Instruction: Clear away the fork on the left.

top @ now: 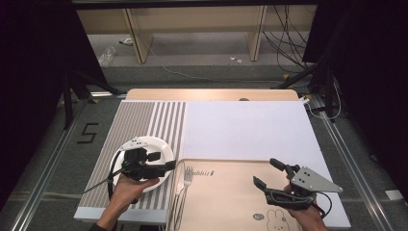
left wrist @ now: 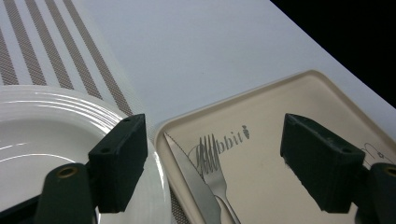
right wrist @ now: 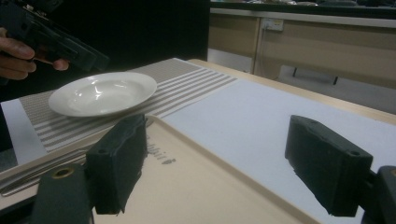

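Fork [left wrist: 212,163] and knife [left wrist: 191,179] lie side by side on the tray's [left wrist: 299,95] 9 o'clock edge, tines and tip toward 12, beside faint writing I can't read. My left fingers [top: 161,161] hover spread over the plate [top: 163,147]; right fingers [top: 269,172] spread, empty.

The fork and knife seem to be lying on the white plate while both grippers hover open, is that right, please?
Not quite: the fork and knife lie on the beige tray, beside the white plate, as the left gripper view shows. Both the left gripper and the right gripper are indeed open.
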Tool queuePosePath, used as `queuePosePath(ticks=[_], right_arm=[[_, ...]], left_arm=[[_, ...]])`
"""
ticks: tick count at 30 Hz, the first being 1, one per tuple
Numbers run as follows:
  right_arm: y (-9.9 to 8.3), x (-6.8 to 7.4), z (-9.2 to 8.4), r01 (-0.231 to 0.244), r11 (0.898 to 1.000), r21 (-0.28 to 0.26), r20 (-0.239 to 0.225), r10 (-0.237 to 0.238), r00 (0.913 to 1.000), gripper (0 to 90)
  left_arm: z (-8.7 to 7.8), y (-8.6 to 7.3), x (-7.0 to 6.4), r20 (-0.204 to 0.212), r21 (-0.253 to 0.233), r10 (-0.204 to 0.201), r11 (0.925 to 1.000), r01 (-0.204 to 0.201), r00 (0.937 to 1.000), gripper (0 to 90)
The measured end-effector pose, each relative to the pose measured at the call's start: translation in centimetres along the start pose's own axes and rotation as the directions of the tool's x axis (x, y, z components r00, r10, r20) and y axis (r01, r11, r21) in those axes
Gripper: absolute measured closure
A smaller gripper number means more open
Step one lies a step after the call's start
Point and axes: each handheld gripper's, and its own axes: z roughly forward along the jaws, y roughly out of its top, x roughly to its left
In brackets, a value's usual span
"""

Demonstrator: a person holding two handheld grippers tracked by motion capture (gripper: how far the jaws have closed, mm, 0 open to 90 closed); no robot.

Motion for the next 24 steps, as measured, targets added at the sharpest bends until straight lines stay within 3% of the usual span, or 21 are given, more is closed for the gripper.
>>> queuePosePath(ticks=[12,24], right_arm=[[0.0,-0.1,-0.1,-0.002,1.000,0.000,0.001,0.002,1.0000,21.7],[0.0,-0.3,-0.2,-0.012,1.000,-0.006,0.002,0.012,0.9999,21.7]], left_arm=[[-1.2,-0.5,1.4,-0.029,-0.038,-0.046,0.9983,0.044,0.9985,22.8],[-2.0,-1.8,2.7,-0.069,-0.078,-0.112,0.9912,0.107,0.9913,22.6]])
